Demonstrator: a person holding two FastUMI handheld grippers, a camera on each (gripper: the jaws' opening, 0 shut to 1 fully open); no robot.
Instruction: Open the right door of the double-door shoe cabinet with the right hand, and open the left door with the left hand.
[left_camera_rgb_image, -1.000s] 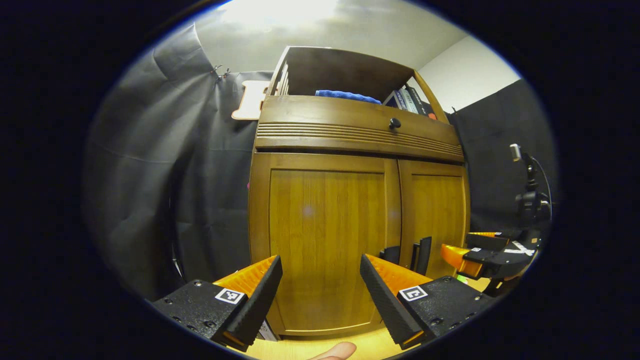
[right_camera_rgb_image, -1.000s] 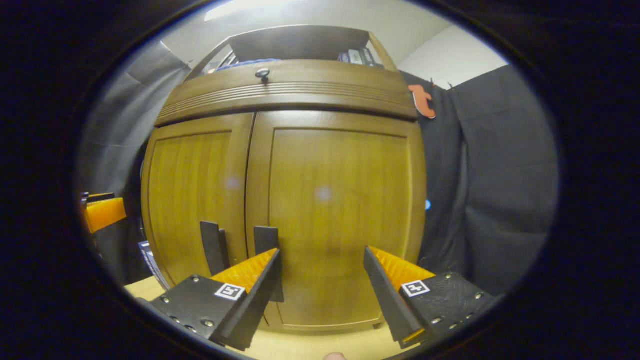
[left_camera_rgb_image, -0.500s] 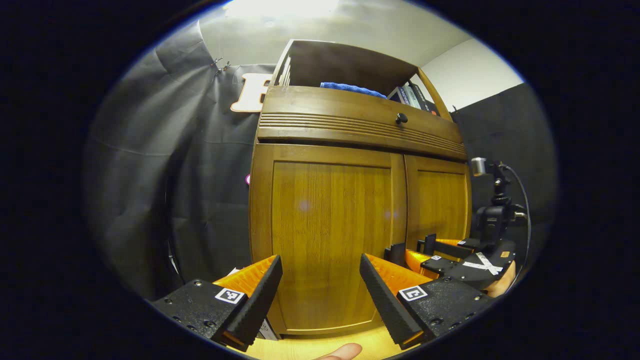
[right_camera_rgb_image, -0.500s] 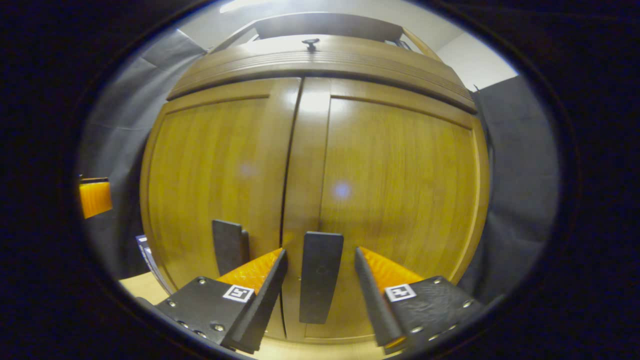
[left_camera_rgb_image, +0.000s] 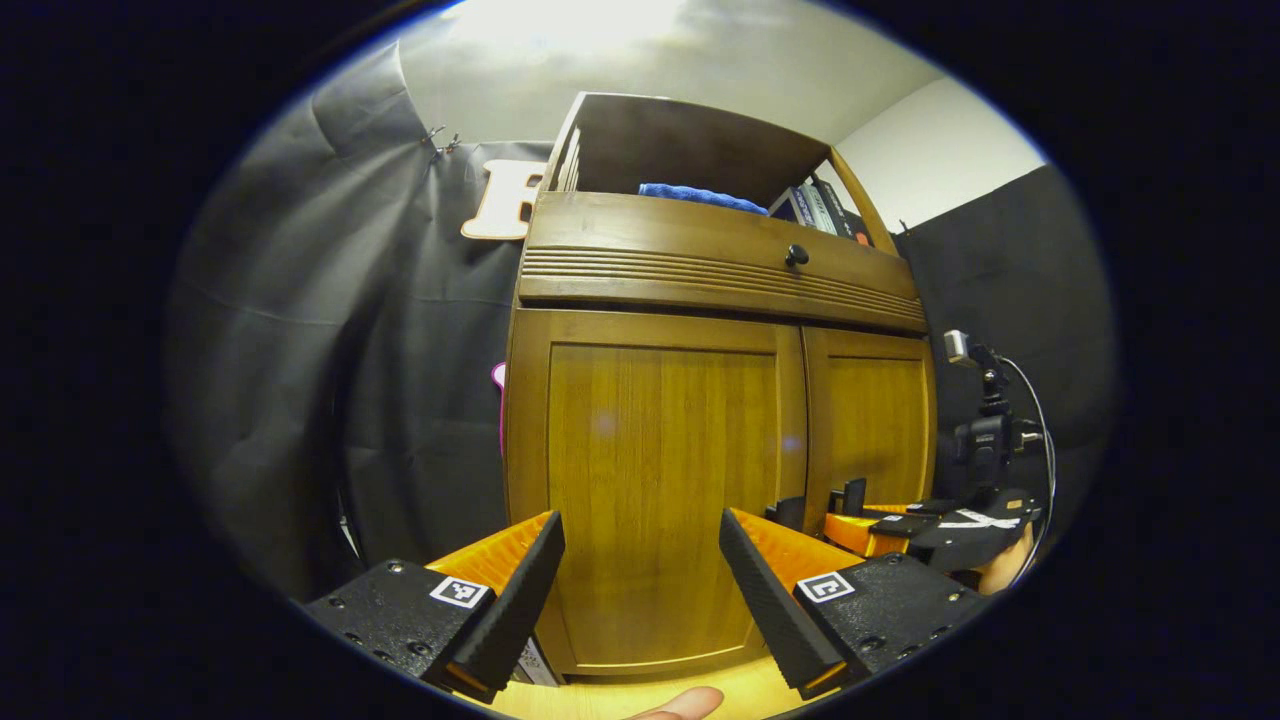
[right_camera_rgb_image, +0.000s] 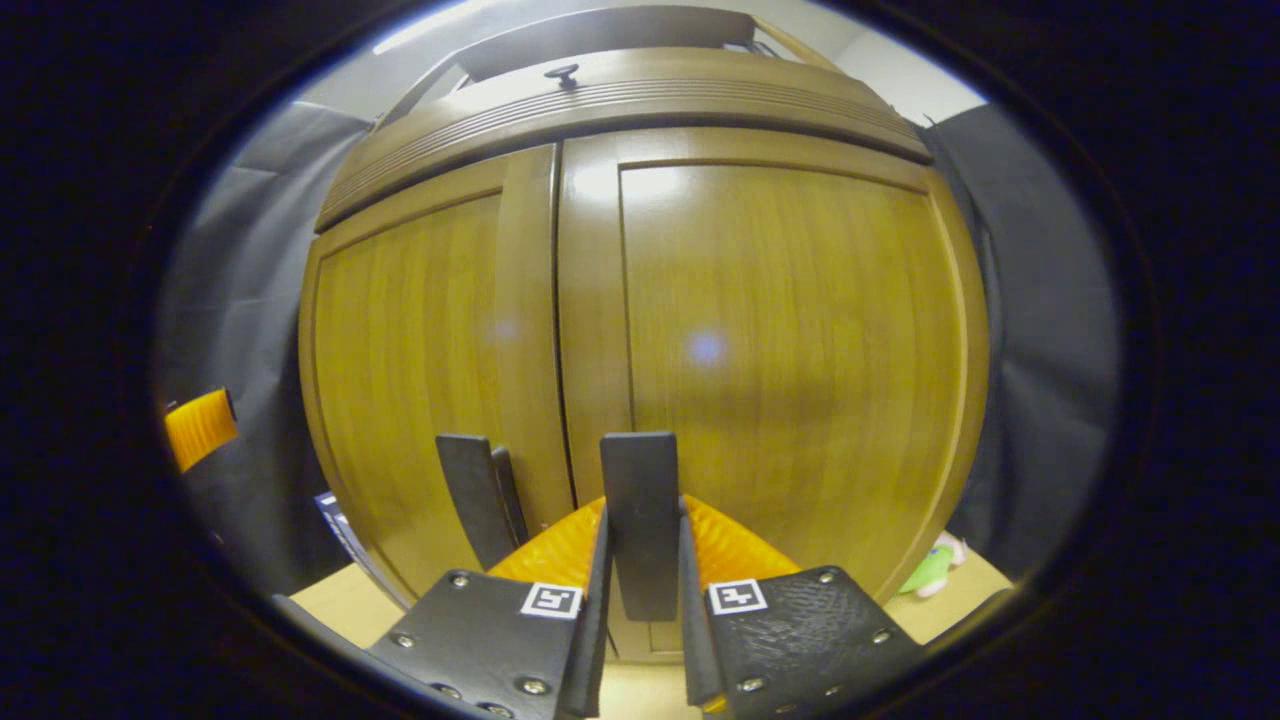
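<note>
The right gripper has just closed and is now clamping both fingers on the right door's handle, low beside the centre seam of the shoe cabinet. Both doors are still sitting shut, so the pull is likely next. The left gripper is still hanging with fingers apart before the left door, short of the left handle.

Brown wood-grain cabinet, black handles
</note>
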